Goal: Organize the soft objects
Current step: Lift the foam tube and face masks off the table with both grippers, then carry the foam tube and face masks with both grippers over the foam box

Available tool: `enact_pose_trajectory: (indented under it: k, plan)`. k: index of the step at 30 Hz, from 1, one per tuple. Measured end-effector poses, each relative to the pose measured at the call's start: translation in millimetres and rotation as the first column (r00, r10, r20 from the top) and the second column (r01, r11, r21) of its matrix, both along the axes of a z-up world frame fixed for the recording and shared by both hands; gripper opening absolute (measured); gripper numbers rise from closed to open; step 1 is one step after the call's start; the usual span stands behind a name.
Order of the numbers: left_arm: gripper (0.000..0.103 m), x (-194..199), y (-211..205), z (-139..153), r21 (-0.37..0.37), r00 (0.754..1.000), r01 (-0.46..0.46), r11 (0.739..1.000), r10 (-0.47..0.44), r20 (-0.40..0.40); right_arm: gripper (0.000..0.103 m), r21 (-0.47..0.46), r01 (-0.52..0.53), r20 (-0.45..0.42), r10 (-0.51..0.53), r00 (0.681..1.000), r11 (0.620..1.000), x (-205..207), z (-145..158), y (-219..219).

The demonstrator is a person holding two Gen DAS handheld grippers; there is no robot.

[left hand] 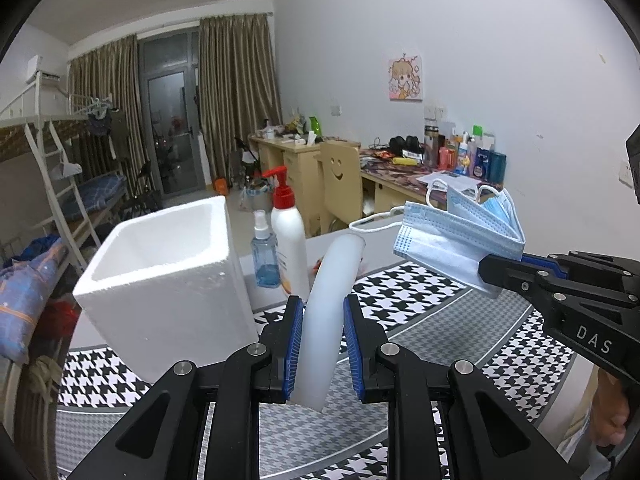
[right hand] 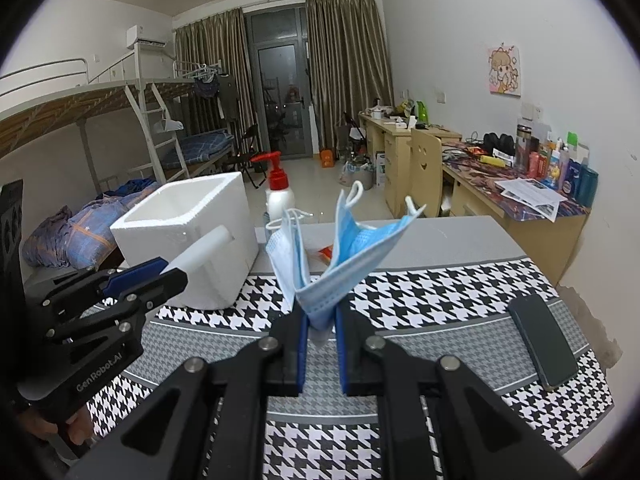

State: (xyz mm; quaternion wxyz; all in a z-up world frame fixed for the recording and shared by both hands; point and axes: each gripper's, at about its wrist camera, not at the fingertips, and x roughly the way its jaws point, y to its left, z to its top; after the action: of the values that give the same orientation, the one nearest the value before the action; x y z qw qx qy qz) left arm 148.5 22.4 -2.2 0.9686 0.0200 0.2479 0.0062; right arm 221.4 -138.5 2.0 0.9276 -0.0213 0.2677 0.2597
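My left gripper (left hand: 319, 342) is shut on a white foam strip (left hand: 332, 304) that curves up and away over the table. It also shows in the right wrist view (right hand: 172, 272), with the strip (right hand: 202, 250) sticking out toward the white foam box (right hand: 192, 236). My right gripper (right hand: 321, 330) is shut on a bunch of blue face masks (right hand: 340, 256) held above the table. In the left wrist view the right gripper (left hand: 486, 270) holds the masks (left hand: 452, 236) at the right. The open foam box (left hand: 168, 276) stands at the left, beside the left gripper.
A white pump bottle with a red top (left hand: 289, 236) and a blue spray bottle (left hand: 265, 254) stand behind the box. A dark phone (right hand: 544, 340) lies on the houndstooth mat (right hand: 440, 296) at the right. A small red packet (right hand: 326, 252) lies near the table's far edge.
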Motion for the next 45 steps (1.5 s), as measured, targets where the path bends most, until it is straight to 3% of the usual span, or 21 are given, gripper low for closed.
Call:
enact_pose_trajectory:
  k: [26,45]
  plan:
    - [0.023,-15,42,33,-0.003,0.993,-0.064,0.998,0.064,0.103,0.016,-0.01,-0.034,0.053,0.034,0.998,0.999,-6,23,33]
    - [0.023,-13,68,45,-0.007,0.984,-0.113,0.994,0.113,0.136,0.016,-0.005,-0.079,0.08,0.079,0.994,0.997,2,37,61]
